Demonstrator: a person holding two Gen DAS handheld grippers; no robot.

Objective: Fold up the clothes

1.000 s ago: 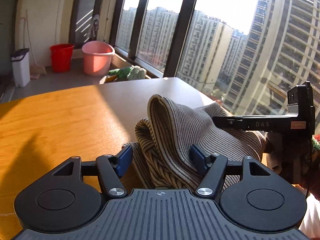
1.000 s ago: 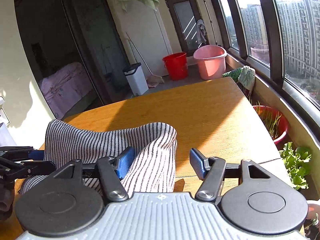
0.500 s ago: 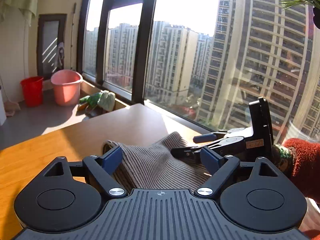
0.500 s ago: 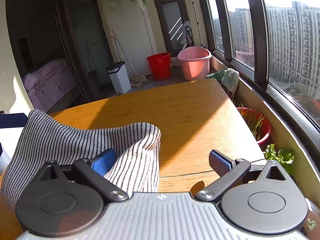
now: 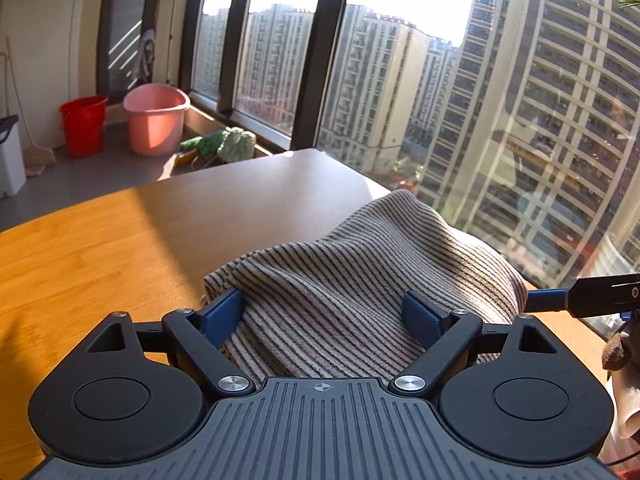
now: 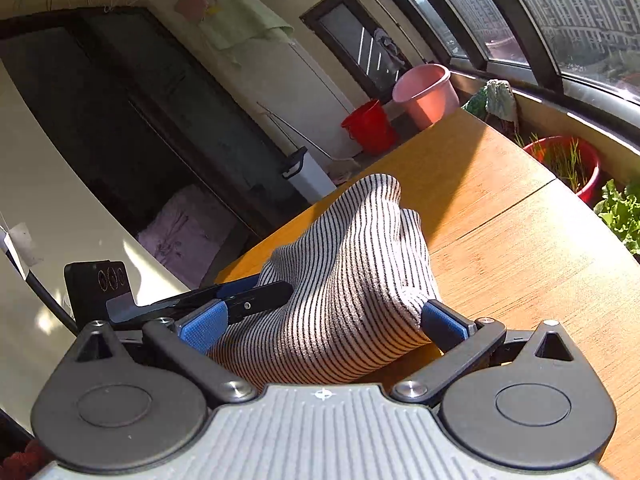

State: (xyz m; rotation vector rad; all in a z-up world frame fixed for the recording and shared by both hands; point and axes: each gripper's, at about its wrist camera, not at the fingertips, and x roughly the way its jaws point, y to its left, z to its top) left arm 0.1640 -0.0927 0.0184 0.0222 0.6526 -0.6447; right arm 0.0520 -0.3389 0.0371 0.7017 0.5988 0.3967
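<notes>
Both our tongs stand wide. Our left gripper [image 5: 324,314] has its blue pads [image 5: 222,314] spread far apart, and the jaws have just been opening; the striped cloth [image 5: 360,272] lies heaped between them, its folds brushing the inner face of each pad, though we see neither pad pressing it. Our right gripper [image 6: 324,324] is as wide, its jaws also just opened, and the same cloth [image 6: 352,280] bulges up between its pads [image 6: 202,326], loose and not pinched.

We see the cloth in a rumpled mound on the wooden table [image 5: 100,248], near the edge by the window [image 5: 500,120], partly in sun and partly in shade. From the left wrist, a blue-tipped finger of the right gripper [image 5: 560,300] comes in from the right, just beside the mound. From the right wrist, the fingers of the left gripper [image 6: 240,300] come in from the left, against the cloth's side.

A pink tub [image 5: 156,120] and a red bucket [image 5: 84,124] stand on the floor beyond the table.
</notes>
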